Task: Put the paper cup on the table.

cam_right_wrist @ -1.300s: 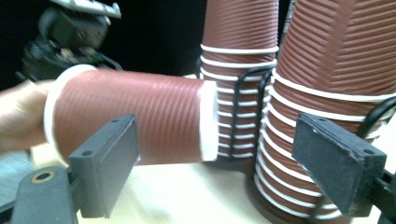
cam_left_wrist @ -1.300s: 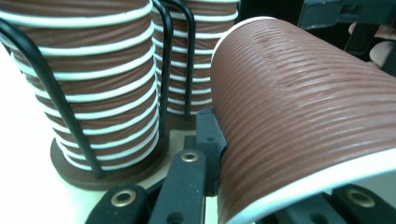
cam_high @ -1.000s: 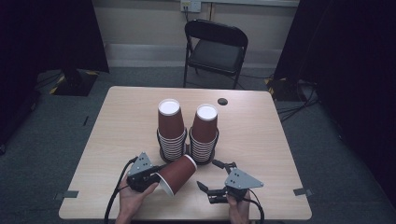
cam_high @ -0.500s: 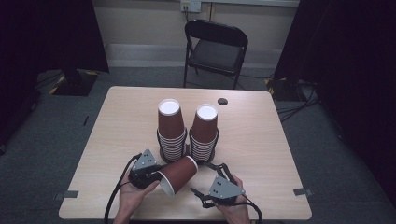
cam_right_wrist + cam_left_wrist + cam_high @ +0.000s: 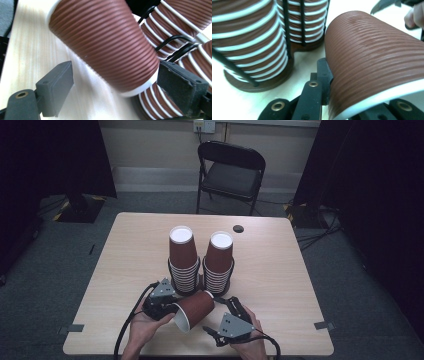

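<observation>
Near the front edge of the table (image 5: 280, 260), just before the two cup stacks, the left gripper (image 5: 159, 301) holds one loose cup (image 5: 195, 309) lying on its side. Its jaws are clamped on the cup wall at the white rim, one jaw outside and, it seems, one inside the mouth. The right gripper (image 5: 220, 332) is just beside the cup with its jaws spread wide, one on each side of the narrow base, touching nothing.

The step in hand is probably to pass the cup over, or to grip it at the base. To do it well, the right jaws should close softly on the ribbed wall, because paper crushes easily, and the left grip should release only afterwards.

The long axis of the cup is nearly flat. The base points toward the left stack (image 5: 182, 262) and the right stack (image 5: 219, 265) behind it; the mouth points back toward the person.
</observation>
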`<action>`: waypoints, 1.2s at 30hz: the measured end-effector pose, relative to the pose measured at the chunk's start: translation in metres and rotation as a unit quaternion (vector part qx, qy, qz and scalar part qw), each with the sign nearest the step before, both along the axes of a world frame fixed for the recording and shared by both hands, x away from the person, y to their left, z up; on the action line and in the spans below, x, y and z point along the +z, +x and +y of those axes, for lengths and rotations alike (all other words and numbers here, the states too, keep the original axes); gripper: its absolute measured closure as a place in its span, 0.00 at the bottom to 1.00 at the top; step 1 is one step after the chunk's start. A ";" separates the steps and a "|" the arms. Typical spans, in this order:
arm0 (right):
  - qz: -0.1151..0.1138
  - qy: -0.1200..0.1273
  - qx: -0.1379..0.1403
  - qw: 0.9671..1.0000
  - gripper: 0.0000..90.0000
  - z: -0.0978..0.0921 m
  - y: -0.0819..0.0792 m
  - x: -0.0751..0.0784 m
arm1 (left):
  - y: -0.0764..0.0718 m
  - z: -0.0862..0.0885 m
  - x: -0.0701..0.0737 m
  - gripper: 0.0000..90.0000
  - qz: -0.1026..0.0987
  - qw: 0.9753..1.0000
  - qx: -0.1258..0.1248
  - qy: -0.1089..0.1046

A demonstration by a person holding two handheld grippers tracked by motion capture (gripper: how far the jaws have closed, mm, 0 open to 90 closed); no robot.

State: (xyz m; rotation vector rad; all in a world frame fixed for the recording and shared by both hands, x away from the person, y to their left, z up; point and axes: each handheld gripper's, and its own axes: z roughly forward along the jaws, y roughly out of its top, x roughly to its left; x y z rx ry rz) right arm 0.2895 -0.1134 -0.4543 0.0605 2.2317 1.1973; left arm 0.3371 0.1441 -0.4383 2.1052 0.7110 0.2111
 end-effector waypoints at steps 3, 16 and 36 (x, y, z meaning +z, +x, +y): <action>-0.007 -0.007 -0.005 1.000 0.15 0.002 -0.001 0.001 | 0.002 -0.005 0.000 0.96 0.009 1.000 -0.006 0.014; -0.040 -0.048 0.019 0.998 0.13 0.022 -0.011 0.003 | 0.006 -0.013 0.002 0.96 0.036 0.999 -0.030 0.025; -0.080 -0.089 0.031 0.992 0.08 0.056 -0.019 -0.006 | 0.009 -0.023 -0.006 0.95 0.060 0.997 -0.041 0.021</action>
